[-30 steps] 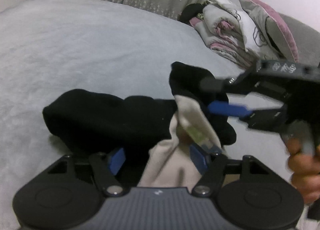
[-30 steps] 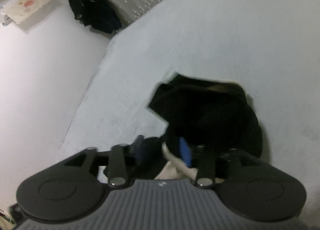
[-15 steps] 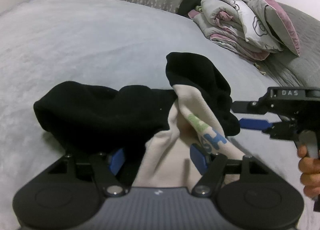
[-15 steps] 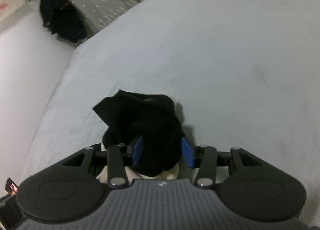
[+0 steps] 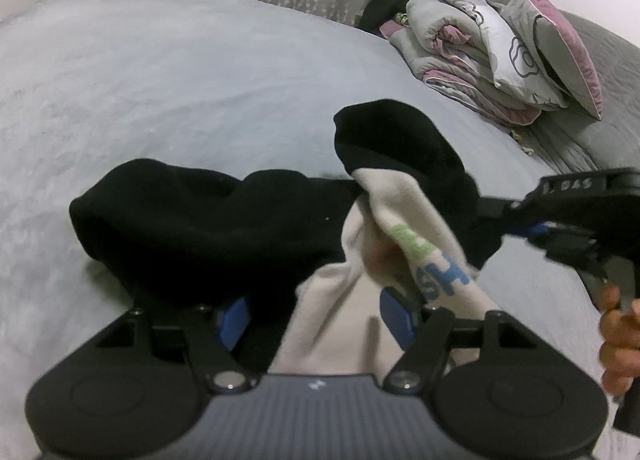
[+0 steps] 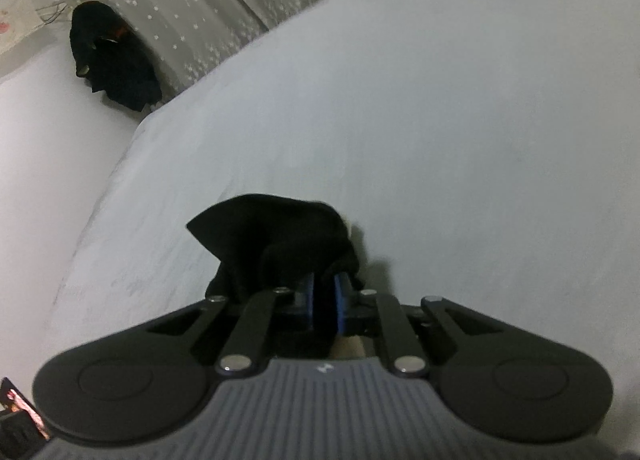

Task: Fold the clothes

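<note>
**Right jaws closing on the garment's black edge; fold not yet made**

- Step: getting a grip before a fold. The garment (image 5: pixel 224 228) lies bunched on the bed (image 5: pixel 180 72), black outside, cream lining with green and blue lettering turned out at the near end. No clean fold shows yet.
- Right gripper (image 6: pixel 323 296): jaws closing, almost together, with black cloth (image 6: pixel 280 236) between the blue pads. Reads as a pinch on the edge. In the left view it comes in at 3 o'clock and meets the black flap there; a hand (image 5: pixel 618 340) holds its handle.
- Left gripper (image 5: pixel 316 318): jaws well apart. Cream and black cloth sits between the pads; whether either pad presses on it can't be told, so it may be only straddling.
- Location: garment at frame centre in the left view, just ahead of the left jaws, with bare bed all round. A bedding pile (image 5: pixel 492 52) sits well apart at 1 o'clock.
- Orientation: in the left view the long axis runs roughly 9 to 3 o'clock. The black rounded end points to 9; the raised flap and cream lining are toward 3. The flap stands up off the bed rather than lying flat.
- Next move, as a judgement: finish the right pinch, get the left jaws onto the near cloth, then lift and spread it flat before folding. The bunch is too crumpled to fold as it lies.
- Risk: a thin edge pinch may slip once the cloth takes weight.
</note>
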The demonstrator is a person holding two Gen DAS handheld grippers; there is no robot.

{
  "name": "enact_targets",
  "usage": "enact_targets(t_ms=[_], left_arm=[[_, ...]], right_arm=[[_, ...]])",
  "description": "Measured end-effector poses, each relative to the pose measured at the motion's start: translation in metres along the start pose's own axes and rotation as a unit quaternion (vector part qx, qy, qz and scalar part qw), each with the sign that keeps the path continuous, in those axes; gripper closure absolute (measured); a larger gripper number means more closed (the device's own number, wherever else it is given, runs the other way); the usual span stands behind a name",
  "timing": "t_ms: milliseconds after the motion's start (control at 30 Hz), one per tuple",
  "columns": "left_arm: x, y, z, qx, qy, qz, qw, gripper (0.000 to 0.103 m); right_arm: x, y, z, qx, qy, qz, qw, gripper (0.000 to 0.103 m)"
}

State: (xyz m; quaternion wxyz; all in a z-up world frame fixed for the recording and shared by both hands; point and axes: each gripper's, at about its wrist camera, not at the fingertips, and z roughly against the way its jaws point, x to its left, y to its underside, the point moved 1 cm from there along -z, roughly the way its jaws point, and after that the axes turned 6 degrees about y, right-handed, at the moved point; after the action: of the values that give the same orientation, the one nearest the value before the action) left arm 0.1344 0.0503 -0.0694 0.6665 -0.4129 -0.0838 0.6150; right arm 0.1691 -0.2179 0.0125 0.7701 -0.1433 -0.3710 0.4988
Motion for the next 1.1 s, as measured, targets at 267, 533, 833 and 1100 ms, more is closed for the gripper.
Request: enact_targets(t_ms=[267,533,833,1100], left_arm=[[0.003,0.0,0.0,0.0,0.001,0.004,1.0,0.033],[0.013,-0.003,0.007,-0.007,-0.003,0.021,0.9997,0.033],[0.038,-0.016,0.023,-0.031,-0.021,0.057,0.9977,0.032],[0.044,-0.02,0.034,-0.045,-0.025,0.064,0.9966,0.032]], right_arm=[[0.004,-0.021,0.014,-0.081,0.051,0.053,0.994,0.102],[-0.022,-0.03,0.015,-0.066,0.055,0.042,0.995,0.096],[-0.037,-0.015,-0.006,-0.002,0.029,-0.032,0.999,0.046],[-0.041,0.0,-0.033,0.047,0.003,-0.101,0.994,0.046]])
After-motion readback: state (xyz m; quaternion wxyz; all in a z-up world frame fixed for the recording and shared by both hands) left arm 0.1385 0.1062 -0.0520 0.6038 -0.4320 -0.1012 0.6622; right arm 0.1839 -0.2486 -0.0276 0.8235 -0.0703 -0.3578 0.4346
